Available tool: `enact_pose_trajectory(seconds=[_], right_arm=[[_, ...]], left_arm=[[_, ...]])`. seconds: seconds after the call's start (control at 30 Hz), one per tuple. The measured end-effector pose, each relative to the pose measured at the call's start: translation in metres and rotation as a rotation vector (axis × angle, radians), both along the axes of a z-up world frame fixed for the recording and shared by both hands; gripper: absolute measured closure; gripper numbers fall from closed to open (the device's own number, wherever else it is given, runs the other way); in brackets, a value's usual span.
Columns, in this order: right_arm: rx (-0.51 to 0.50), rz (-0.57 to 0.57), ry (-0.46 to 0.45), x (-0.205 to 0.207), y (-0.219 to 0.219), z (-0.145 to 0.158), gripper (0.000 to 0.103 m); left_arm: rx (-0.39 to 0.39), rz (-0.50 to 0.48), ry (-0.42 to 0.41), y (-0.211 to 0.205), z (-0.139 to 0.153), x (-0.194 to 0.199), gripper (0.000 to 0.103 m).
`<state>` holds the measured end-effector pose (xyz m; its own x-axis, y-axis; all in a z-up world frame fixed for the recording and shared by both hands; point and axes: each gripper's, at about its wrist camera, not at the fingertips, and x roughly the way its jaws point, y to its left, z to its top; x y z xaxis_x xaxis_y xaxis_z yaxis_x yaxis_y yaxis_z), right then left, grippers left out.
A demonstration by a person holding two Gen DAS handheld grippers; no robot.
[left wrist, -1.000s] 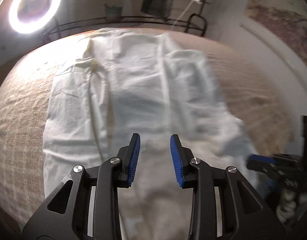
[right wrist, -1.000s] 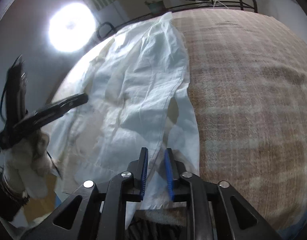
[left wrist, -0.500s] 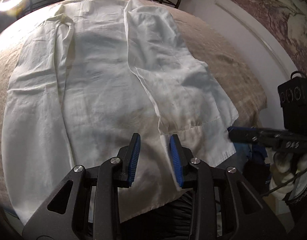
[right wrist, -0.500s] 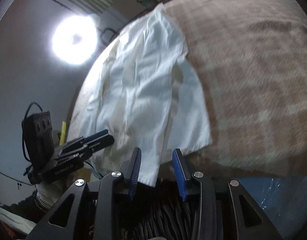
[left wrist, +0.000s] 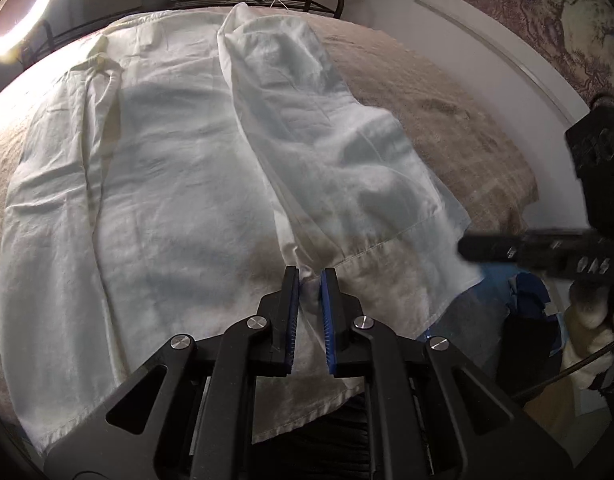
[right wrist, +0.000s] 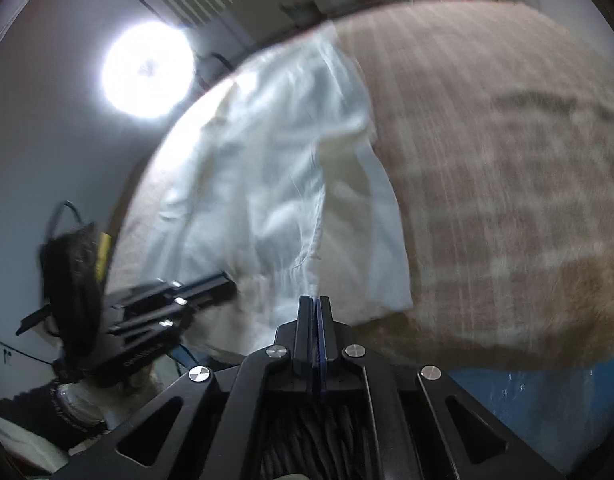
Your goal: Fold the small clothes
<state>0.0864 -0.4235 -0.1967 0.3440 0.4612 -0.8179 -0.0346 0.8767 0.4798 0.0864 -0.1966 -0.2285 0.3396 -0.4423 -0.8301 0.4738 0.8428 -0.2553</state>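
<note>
A white garment (left wrist: pixel 179 184) lies spread on a tan plaid-covered table (left wrist: pixel 447 120), its right side folded inward as a flap (left wrist: pixel 327 140). My left gripper (left wrist: pixel 308 280) is over the near hem, jaws narrowly apart around a fabric ridge. My right gripper (right wrist: pixel 316 304) has its jaws pressed together at the garment's near edge (right wrist: pixel 307 268); whether cloth is pinched is unclear. The garment also shows in the right wrist view (right wrist: pixel 267 184). The right gripper shows in the left wrist view (left wrist: pixel 527 252), and the left gripper in the right wrist view (right wrist: pixel 175 300).
A ring light (left wrist: pixel 11 8) glows at the far left. A black metal rail (left wrist: pixel 227 0) runs behind the table. A white wall with a mural (left wrist: pixel 547 20) is on the right. Blue cloth (right wrist: pixel 547 392) hangs below the table's front edge.
My left gripper's jaws have narrowed over the hem. My right gripper's jaws have gone from open to pressed together and moved closer to the garment's near edge.
</note>
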Motion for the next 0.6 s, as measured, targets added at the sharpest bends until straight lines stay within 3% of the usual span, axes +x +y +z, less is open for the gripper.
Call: enact_pose_trajectory(seconds=[0.2, 0.27, 0.37, 0.5, 0.6], right_arm=[[0.006, 0.005, 0.013, -0.007, -0.001, -0.011, 0.095], [0.057, -0.024, -0.026, -0.015, -0.011, -0.002, 0.072], [0.110, -0.100, -0.105, -0.030, -0.028, 0.013, 0.067], [0.123, -0.252, -0.209, -0.057, -0.061, 0.031, 0.059], [0.101, -0.331, -0.253, -0.074, -0.080, 0.041, 0.057]], left_arm=[[0.002, 0.012, -0.086, 0.012, 0.030, -0.013, 0.093], [-0.023, 0.010, -0.126, 0.012, 0.044, -0.016, 0.093], [-0.056, -0.022, -0.146, 0.001, 0.056, -0.017, 0.093], [-0.093, -0.092, -0.106, -0.033, 0.054, -0.012, 0.074], [-0.097, -0.148, -0.085, -0.059, 0.048, -0.012, 0.072]])
